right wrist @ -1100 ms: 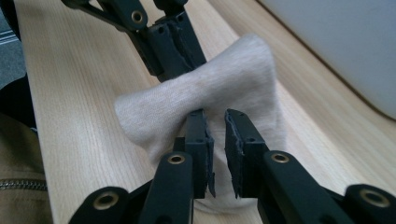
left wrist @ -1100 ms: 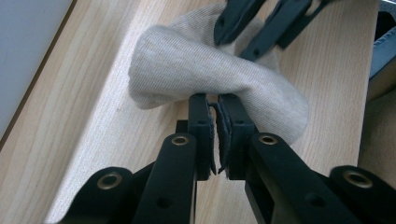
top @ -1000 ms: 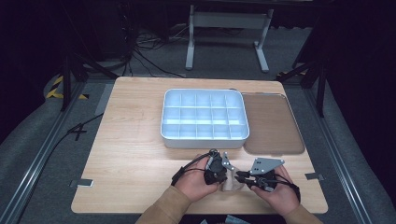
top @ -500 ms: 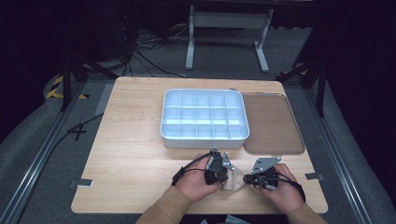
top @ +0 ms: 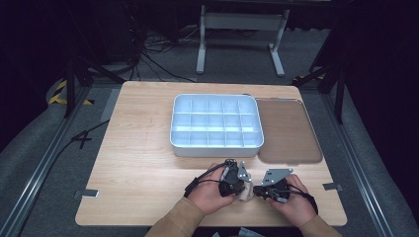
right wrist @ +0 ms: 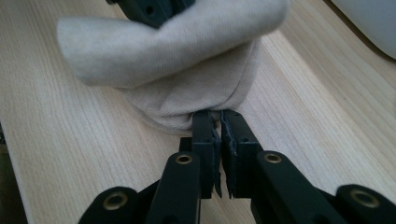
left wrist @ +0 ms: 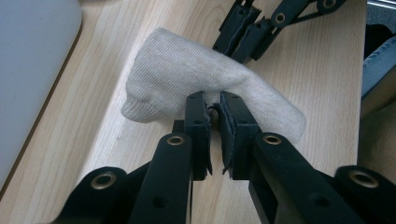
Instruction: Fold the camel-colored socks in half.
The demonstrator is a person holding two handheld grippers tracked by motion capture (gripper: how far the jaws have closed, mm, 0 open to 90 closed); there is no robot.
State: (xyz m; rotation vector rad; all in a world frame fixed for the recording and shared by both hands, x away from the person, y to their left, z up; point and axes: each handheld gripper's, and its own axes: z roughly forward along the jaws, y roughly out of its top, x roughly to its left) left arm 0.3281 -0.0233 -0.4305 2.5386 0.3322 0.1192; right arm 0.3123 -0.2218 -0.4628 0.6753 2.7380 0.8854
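I am folding the small beige knitted cloth (left wrist: 205, 88): my left claw (left wrist: 213, 108) pinches its edge, my right claw (right wrist: 215, 120) pinches the opposite side. The next move probably needs one release, keeping the fold flat between them.

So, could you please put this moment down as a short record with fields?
held item: beige knit cloth, a small sock-like piece
left gripper: shut on the cloth's edge, jaws having just eased open slightly
right gripper: shut on the opposite edge
surface: wooden table
behind the hands: white compartment tray, compartments look empty
right of the tray: brown lid, lying flat
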